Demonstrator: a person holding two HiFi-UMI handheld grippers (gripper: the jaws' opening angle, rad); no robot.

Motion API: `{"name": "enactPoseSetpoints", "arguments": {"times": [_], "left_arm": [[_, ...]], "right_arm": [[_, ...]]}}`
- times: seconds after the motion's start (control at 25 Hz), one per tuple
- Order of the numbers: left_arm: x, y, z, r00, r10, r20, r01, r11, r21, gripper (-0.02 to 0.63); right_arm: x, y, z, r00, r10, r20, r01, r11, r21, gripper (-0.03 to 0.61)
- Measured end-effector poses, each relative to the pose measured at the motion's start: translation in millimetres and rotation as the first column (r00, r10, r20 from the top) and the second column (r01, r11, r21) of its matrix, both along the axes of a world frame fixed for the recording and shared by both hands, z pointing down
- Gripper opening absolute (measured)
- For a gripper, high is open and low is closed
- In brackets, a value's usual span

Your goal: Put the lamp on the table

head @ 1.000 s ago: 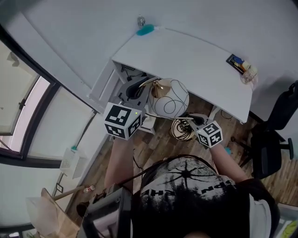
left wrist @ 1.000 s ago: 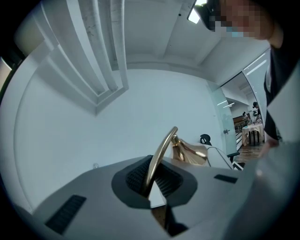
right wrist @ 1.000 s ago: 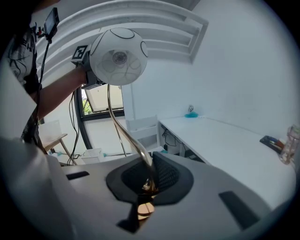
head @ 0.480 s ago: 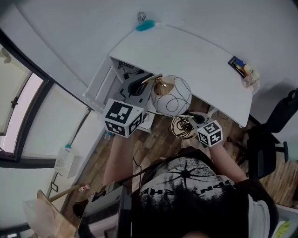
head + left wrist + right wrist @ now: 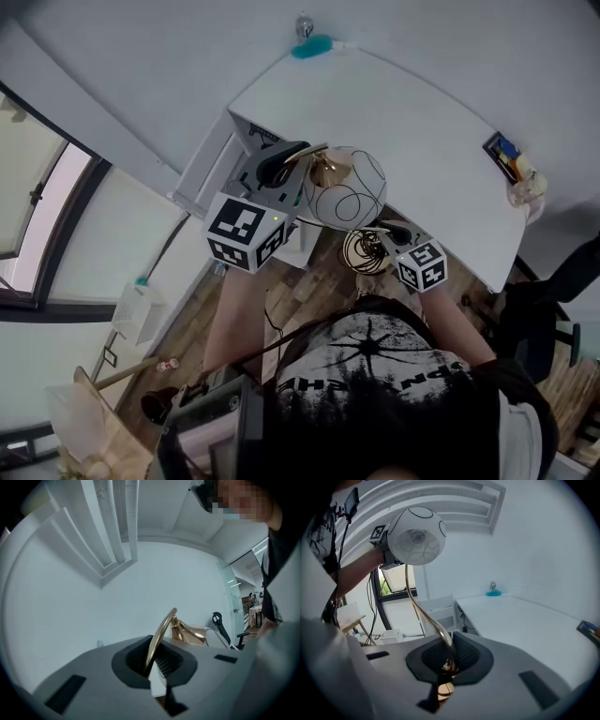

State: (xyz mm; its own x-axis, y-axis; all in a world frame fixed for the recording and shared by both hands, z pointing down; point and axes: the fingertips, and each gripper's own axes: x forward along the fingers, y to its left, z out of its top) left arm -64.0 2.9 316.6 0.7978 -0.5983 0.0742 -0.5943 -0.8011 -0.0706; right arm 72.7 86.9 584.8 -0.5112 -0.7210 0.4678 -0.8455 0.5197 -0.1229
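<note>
The person wears a black short-sleeved T-shirt (image 5: 375,394), lower centre of the head view, printed in grey-white with a starburst, trees and lettering. In the right gripper view's upper left, a thin black cable (image 5: 344,529) hangs from a small black device (image 5: 351,498). Both grippers are grey with black ribbed pads (image 5: 133,660). The left gripper (image 5: 292,157) bears a large white cube (image 5: 246,232) with black square markers and a green light, and the right gripper (image 5: 382,234) bears a smaller cube (image 5: 422,265).

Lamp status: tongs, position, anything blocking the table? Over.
Left tongs and right tongs both shut on lamp stem. Lamp aloft at table edge, not set down. Near tabletop unobstructed.
</note>
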Motion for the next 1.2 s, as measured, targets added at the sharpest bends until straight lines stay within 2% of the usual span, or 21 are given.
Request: {"name": "enactPoseSetpoints", "arguments": {"times": [0.56, 0.96, 1.2], "left_arm": [[62, -121, -15, 0.985, -0.157, 0.077, 0.156, 0.988, 0.017, 0.017], [98, -154, -15, 0.976, -0.203, 0.077, 0.202, 0.979, 0.017, 0.017], [105, -167, -13, 0.975, -0.206, 0.088, 0.206, 0.979, 0.012, 0.017]], "right_arm": [[52, -148, -5, 0.985, -0.158, 0.071, 0.157, 0.987, 0.013, 0.021], [91, -194, -5, 0.978, -0.197, 0.07, 0.195, 0.98, 0.024, 0.023], [95, -207, -2, 0.976, -0.199, 0.086, 0.198, 0.98, 0.019, 0.023]]}}
